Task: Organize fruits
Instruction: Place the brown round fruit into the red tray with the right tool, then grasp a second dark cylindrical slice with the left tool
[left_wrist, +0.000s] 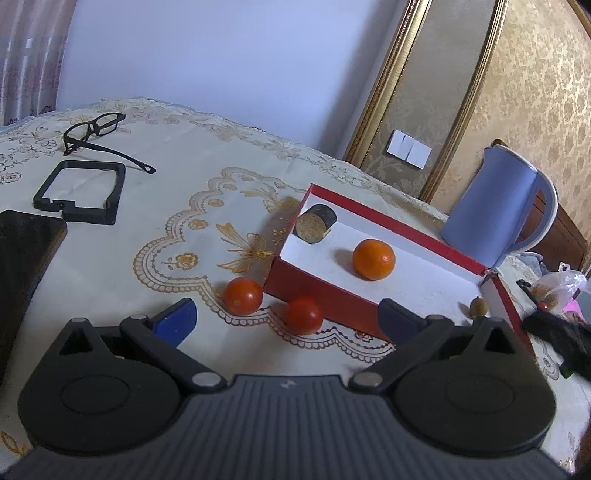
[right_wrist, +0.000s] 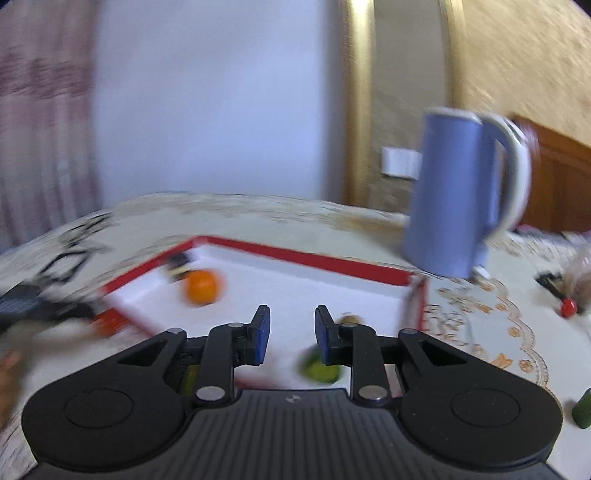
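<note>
Orange (left_wrist: 373, 259) + small green fruit (right_wrist: 320, 367) already in red box (left_wrist: 391, 221). 2 tomatoes (left_wrist: 242, 296) on surface, still to go. Left claw (left_wrist: 286, 319) wide open, empty; right claw (right_wrist: 291, 334) nrly shut, holding nothing.

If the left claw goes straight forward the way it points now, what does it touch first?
Most likely the nearer red tomato, which lies on the tablecloth between the open fingers of the left claw. Just behind it stands the front wall of the red box. The depth is hard to judge in this fisheye view.

tablecloth (left_wrist: 192, 192): embroidered cloth | kettle (left_wrist: 495, 206): smooth matt plastic
</note>
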